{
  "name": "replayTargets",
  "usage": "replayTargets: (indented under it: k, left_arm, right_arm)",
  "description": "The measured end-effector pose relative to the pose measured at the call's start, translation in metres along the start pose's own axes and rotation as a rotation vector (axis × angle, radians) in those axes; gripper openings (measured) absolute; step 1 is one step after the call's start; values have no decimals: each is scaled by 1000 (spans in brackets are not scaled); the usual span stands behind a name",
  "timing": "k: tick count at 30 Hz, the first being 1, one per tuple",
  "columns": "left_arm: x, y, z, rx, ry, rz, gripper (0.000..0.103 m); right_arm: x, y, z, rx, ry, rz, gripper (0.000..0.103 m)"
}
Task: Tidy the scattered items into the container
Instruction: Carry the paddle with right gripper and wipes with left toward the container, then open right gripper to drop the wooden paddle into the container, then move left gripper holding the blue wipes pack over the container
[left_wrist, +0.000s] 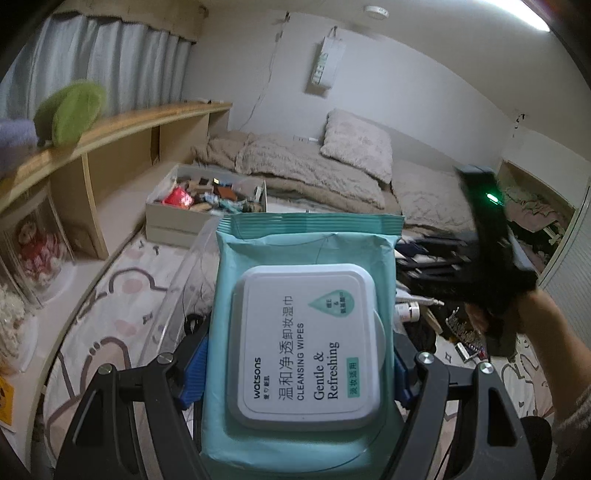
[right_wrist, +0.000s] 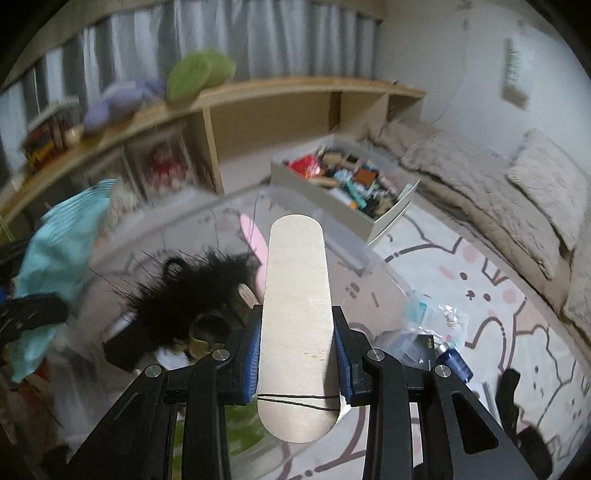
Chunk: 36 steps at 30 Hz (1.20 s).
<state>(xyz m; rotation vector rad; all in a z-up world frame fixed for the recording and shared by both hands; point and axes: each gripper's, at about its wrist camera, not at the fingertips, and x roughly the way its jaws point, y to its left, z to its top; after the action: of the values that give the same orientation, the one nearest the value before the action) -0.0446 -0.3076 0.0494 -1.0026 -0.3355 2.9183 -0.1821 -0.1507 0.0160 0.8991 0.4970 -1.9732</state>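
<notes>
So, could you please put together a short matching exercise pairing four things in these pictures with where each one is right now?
Things:
1. pack of cleansing wipes
2. flat wooden stick
3. green plush
4. cardboard box

Places:
A. on top of the wooden shelf
B. clamped in the left gripper
C. on the patterned sheet, full of small items
D. clamped in the right gripper

Pairs: 1-B, 2-D, 3-A, 4-C
</notes>
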Motion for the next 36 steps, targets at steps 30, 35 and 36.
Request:
replayTargets:
  k: [30,35,36]
  left_arm:
    - [66,1,-7,-64,190,-82,77]
    - [74,-1,-6,-74,224,-66,77]
    - [77,0,-6,-80,230,-66,77]
  right_arm:
    - [40,-62,5,39,-2,108,97]
    - [22,-60,-4,80,-55,130,97]
    - [18,-59,-6,88,-66,131,97]
